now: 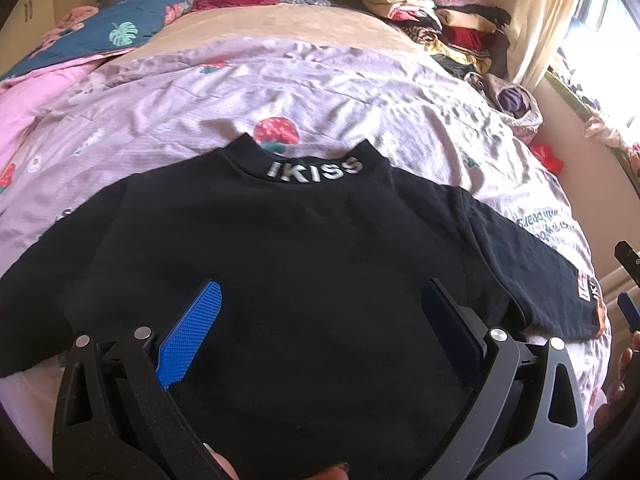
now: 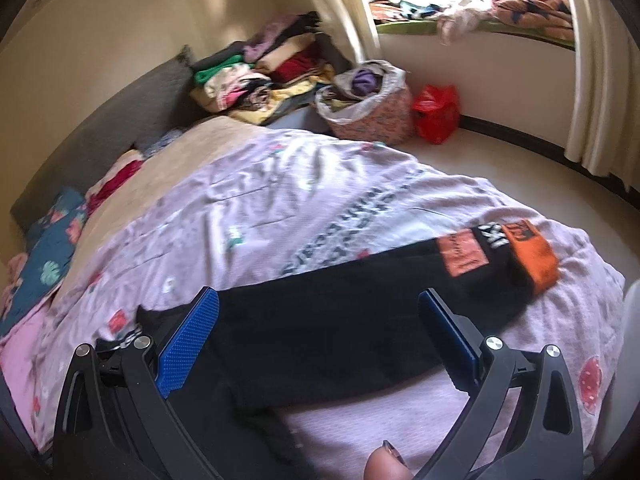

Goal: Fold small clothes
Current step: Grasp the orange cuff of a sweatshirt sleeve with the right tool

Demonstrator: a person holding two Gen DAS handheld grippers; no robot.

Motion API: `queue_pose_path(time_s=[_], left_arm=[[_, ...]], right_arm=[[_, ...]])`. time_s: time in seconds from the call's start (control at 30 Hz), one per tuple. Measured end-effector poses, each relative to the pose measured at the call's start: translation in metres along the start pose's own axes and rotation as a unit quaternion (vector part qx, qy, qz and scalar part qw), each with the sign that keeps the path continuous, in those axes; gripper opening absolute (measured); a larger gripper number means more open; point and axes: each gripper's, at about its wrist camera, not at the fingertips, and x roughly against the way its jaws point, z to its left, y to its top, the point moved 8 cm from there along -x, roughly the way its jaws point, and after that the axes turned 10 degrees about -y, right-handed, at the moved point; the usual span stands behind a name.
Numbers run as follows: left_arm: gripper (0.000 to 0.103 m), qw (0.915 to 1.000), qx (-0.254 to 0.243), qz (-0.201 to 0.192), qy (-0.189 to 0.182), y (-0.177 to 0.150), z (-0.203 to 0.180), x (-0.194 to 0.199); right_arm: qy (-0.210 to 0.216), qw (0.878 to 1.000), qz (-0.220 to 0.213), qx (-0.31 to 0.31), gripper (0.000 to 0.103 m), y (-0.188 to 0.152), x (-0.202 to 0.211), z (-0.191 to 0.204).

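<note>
While the black top [image 1: 304, 264] is lying flat on the lilac bedspread [image 1: 168, 120], collar away from you with white lettering across it, you are hovering your left gripper [image 1: 320, 320] over its body with the fingers [image 1: 192, 332] spread wide and holding nothing. Both sleeves are reaching outward: the left one is running toward the pink edge of the bedding, and the right one is ending in an orange cuff [image 2: 532, 256] with patches, close to the bed's side edge. Your right gripper [image 2: 320, 324] is hanging over that sleeve, its fingers [image 2: 188, 340] also wide apart and empty, with the sleeve's lower edge crossing between them. Bare bedspread is lying open beyond the collar and below the right sleeve, giving you room on those sides. Farther out, a blue leaf-print quilt [image 1: 116, 28] is bunching at the far left, a stack of folded clothes [image 1: 436, 12] is sitting near the headboard, and a patterned basket [image 2: 372, 108] and a red bag [image 2: 436, 112] are standing on the floor by the curtain [image 2: 596, 80].
</note>
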Motion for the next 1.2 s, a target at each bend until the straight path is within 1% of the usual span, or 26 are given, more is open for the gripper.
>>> queue_pose_path(time_s=[0.23,0.33,0.53,0.67,0.77,0.97,1.0,1.1,1.2], left_arm=[[0.094,0.9994,-0.028,0.018,-0.008,-0.006,-0.028,-0.028],[0.094,0.9988,-0.041,0.027,-0.007,-0.008,-0.038,-0.038],[0.094,0.9977,-0.059,0.034,-0.008,-0.009,-0.052,-0.051],[0.094,0.9966,-0.072,0.035,-0.018,-0.007,-0.064,-0.059],[0.094,0.9956,-0.082,0.039,-0.022,-0.007,-0.073,-0.066],[0.094,0.9955,-0.081,0.038,-0.028,-0.011,-0.077,-0.071],[0.094,0.9957,-0.079,0.038,-0.030,-0.013,-0.076,-0.070],[0.094,0.9964,-0.070,0.037,-0.031,-0.016,-0.070,-0.068],[0.094,0.9969,-0.060,0.036,-0.035,-0.018,-0.066,-0.065]], right_arm=[[-0.035,0.999,0.013,-0.039,0.099,0.002,-0.021,-0.038],[-0.047,0.997,0.027,-0.059,0.099,0.002,-0.032,-0.056],[-0.067,0.992,0.047,-0.095,0.099,0.000,-0.048,-0.085],[-0.069,0.988,0.060,-0.127,0.099,-0.003,-0.056,-0.103],[-0.080,0.984,0.070,-0.144,0.099,-0.006,-0.064,-0.117],[-0.093,0.973,0.100,-0.183,0.099,-0.015,-0.084,-0.144],[-0.091,0.972,0.106,-0.191,0.099,-0.016,-0.088,-0.147],[-0.064,0.963,0.125,-0.229,0.099,-0.021,-0.101,-0.155],[-0.046,0.958,0.114,-0.259,0.098,-0.017,-0.104,-0.161]])
